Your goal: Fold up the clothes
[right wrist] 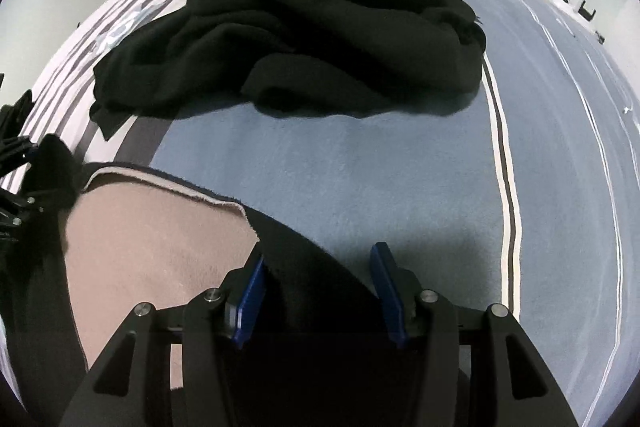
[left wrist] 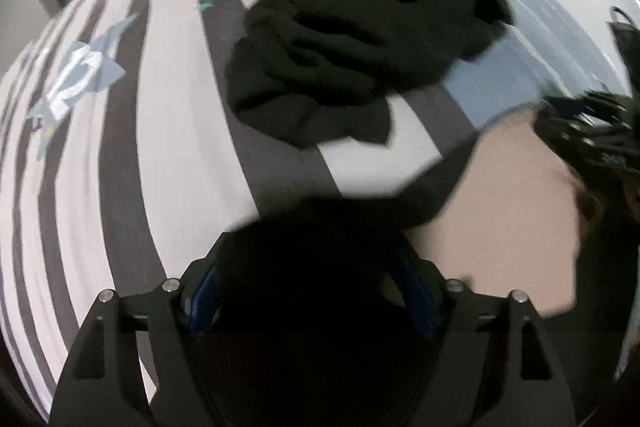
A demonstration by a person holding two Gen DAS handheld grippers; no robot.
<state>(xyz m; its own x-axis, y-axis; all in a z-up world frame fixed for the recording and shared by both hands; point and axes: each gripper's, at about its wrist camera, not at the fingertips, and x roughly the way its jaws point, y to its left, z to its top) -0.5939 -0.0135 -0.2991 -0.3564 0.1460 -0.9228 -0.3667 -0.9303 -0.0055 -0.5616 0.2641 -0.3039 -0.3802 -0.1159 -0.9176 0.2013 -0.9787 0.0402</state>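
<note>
Left gripper (left wrist: 308, 291): jaws spread wide with dark cloth bunched between the blue pads; whether the pads press on it cannot be told (view blurred). It hangs over a bed (left wrist: 120, 155) with grey and white stripes. A crumpled black garment (left wrist: 352, 39) lies heaped at mid-bed, well apart from both grippers. A pinkish-beige garment (right wrist: 152, 251) with a black edge lies nearer, between the two grippers. Right gripper (right wrist: 320, 287): jaws partly spread, black edge of the beige garment between the pads (right wrist: 252, 299), touching the left one, right pad clear. Blue bedcover (right wrist: 360, 179) lies beneath.
</note>
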